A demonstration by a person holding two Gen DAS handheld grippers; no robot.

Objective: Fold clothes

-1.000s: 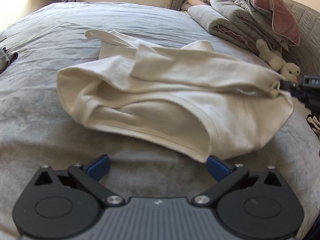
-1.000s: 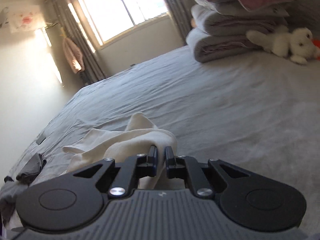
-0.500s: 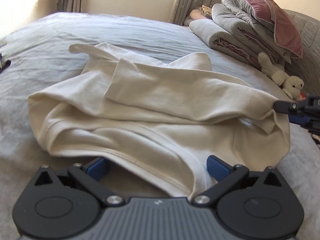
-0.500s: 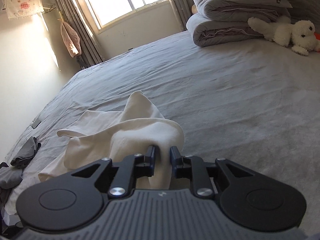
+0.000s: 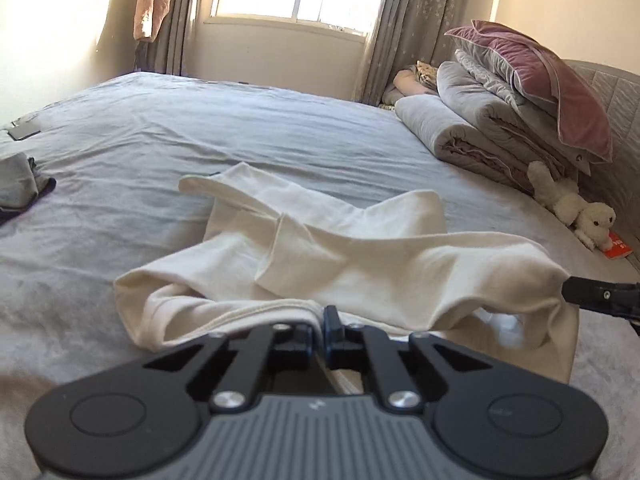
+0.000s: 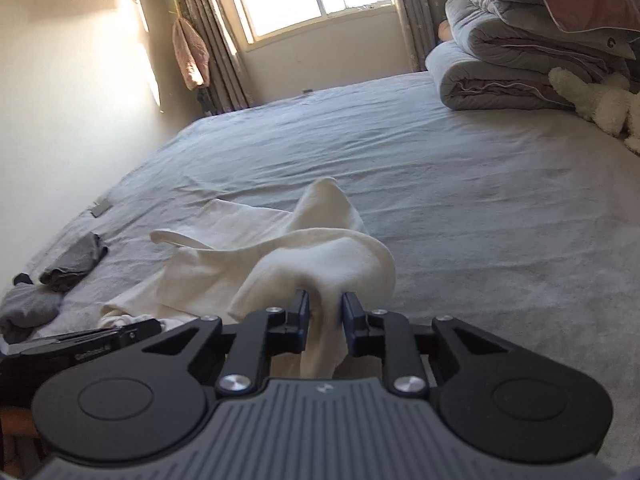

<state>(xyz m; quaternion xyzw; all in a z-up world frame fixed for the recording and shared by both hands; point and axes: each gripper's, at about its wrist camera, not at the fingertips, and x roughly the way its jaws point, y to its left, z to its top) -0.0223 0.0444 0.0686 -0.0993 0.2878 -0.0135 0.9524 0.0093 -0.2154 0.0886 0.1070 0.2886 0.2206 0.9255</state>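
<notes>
**On the bed: cream garment held at two points**

Across the grey bed (image 5: 280,136), the cream garment (image 5: 360,264) lay crumpled, its near edge lifted. The left hand-held gripper (image 5: 318,330) was clenched on the garment's hem. The right hand-held gripper (image 6: 325,312) had cloth between its fingers; a gap remained, and the grip appeared only loose. A stack of folded quilts (image 5: 500,120) and a plush toy (image 5: 576,208) sat near the headboard, well apart.
</notes>
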